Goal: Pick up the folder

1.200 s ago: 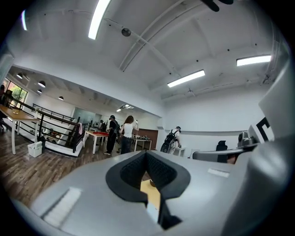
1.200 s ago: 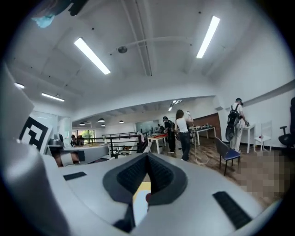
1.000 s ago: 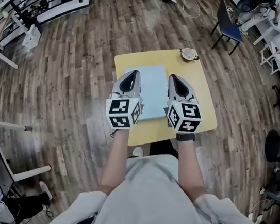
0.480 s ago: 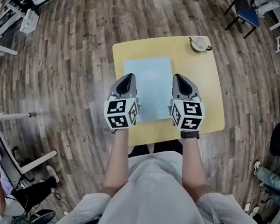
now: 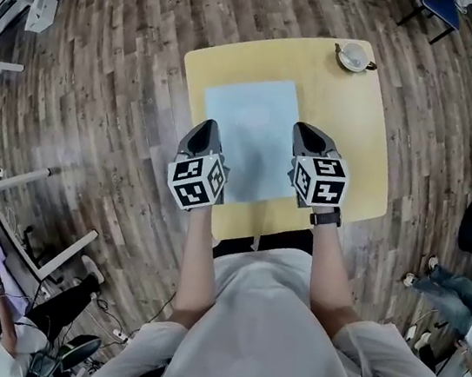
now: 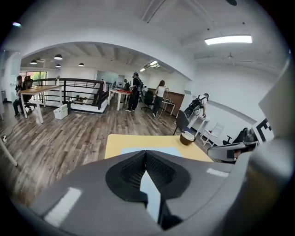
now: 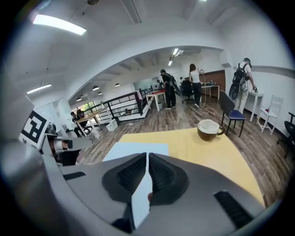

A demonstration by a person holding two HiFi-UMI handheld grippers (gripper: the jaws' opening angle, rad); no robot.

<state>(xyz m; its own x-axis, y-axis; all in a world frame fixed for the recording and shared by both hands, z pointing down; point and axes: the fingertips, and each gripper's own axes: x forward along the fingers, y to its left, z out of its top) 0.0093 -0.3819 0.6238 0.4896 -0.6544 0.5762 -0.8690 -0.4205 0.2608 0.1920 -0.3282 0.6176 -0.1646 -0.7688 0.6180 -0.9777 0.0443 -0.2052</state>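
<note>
Beside the folder [image 5: 249, 132], left gripper [image 5: 210, 123] and right gripper [image 5: 301, 127], nose-down.

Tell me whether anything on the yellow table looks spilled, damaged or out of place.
Nothing stands out. The blue folder lies flat on the table, roughly square to its edges. The cup stands upright near the far right corner, with no spill visible. The left gripper and the right gripper are shut and empty.

Closed tongs [image 6: 146, 153] over pale-blue folder [image 6: 150, 191]
</note>
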